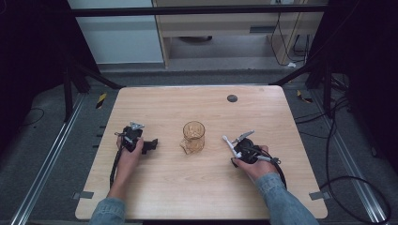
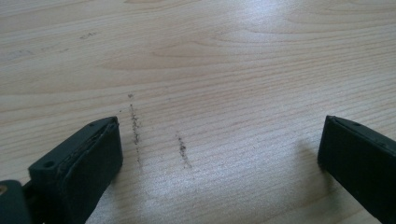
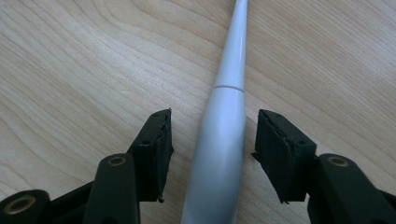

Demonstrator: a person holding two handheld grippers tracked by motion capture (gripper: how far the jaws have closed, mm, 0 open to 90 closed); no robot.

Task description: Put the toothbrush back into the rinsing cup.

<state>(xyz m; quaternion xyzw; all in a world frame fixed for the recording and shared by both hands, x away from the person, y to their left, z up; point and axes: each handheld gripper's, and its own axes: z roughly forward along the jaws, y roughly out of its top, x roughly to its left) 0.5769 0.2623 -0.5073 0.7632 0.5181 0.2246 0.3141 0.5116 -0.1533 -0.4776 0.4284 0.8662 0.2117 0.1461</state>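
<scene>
Amber glass (image 1: 194, 136) stands left of toothbrush (image 3: 224, 121) — apart.

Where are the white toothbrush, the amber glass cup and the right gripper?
white toothbrush (image 3: 223, 135): right gripper view, thick part of its handle.
amber glass cup (image 1: 194, 137): high view, its side wall.
right gripper (image 3: 212, 151): right gripper view, midway between its fingertips, astride the handle.
</scene>
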